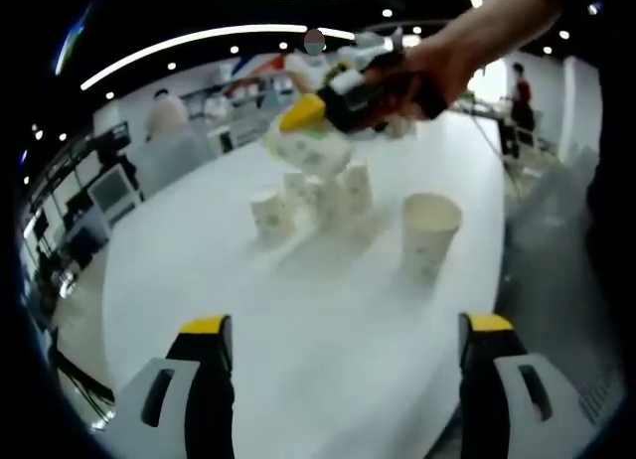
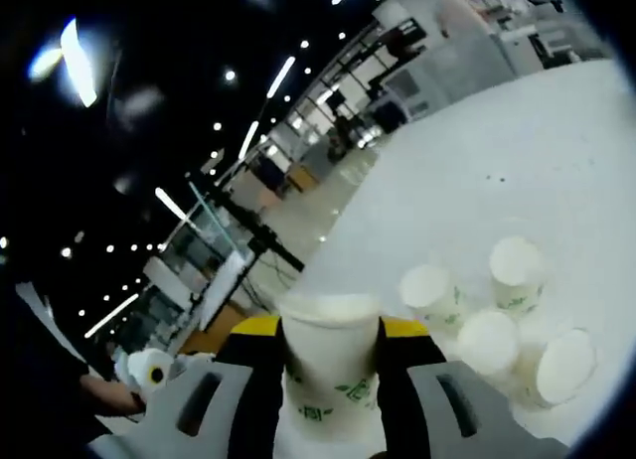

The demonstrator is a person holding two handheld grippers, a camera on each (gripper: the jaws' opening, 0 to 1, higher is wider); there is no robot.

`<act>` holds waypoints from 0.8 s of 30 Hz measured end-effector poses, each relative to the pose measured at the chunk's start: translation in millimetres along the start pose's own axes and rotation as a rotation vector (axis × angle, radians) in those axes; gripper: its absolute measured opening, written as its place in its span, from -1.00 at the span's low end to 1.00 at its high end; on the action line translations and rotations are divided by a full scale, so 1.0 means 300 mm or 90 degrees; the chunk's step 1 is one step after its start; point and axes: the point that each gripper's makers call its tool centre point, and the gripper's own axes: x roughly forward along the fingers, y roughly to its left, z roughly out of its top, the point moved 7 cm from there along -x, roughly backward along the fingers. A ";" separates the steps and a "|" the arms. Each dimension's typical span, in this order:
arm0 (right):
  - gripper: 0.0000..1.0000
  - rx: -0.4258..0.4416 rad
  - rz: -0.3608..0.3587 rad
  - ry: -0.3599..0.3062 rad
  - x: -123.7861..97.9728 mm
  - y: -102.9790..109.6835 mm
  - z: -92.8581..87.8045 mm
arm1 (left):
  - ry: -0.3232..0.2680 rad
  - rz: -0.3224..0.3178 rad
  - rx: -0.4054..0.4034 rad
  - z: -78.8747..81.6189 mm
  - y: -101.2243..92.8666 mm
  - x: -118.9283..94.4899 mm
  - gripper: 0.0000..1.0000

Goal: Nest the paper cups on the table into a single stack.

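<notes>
Step in hand judged as carry-and-place: one paper cup (image 2: 328,365) is pinched between the right gripper (image 2: 330,352) jaws, seen low centre of the right gripper view; same held cup is seen upper centre of the left gripper view, lifted above the table (image 1: 298,320), with a hand around the gripper body; the cup is held tilted there, above a cluster of cups (image 1: 313,203)

Cluster of about four upright cups sits mid frame in the left gripper view, close together, some touching; in the right gripper view the same four appear lower right, mouths open; one single cup (image 1: 429,232) stands apart to the right of the cluster in the left gripper view, upright, mouth up

Cups look empty where the insides are visible; nothing is seen nested in the table cups yet, though this cannot be told for certain for every cup

Left gripper (image 1: 343,355) is spread wide at the bottom of its view, nothing between the jaws, low over bare table

Next move judged: held cup to be levelled, lined up over one open mouth in the cluster, lowered straight in; neighbours are close, so tipping them is a risk; left gripper could steady the target cup
</notes>
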 end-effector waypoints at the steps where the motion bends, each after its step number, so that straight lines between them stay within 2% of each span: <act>1: -0.35 -0.019 0.011 -0.008 -0.015 0.010 0.008 | -0.001 -0.001 0.000 0.000 -0.002 0.001 0.86; 7: -0.34 -0.089 0.054 -0.060 -0.074 0.059 0.044 | 0.000 -0.004 0.001 -0.001 -0.006 -0.002 0.87; 14: -0.32 -0.138 0.107 -0.109 -0.158 0.114 0.074 | -0.001 -0.006 -0.001 0.001 -0.010 -0.009 0.87; 17: -0.31 -0.145 0.121 -0.124 -0.181 0.127 0.072 | 0.002 -0.010 0.007 0.001 -0.016 -0.008 0.86; 22: -0.31 -0.207 0.153 -0.159 -0.230 0.177 0.055 | 0.006 -0.015 0.007 -0.001 -0.020 -0.009 0.86; 24: -0.31 -0.213 0.170 -0.174 -0.252 0.206 0.043 | 0.006 -0.016 0.005 -0.002 -0.019 -0.010 0.85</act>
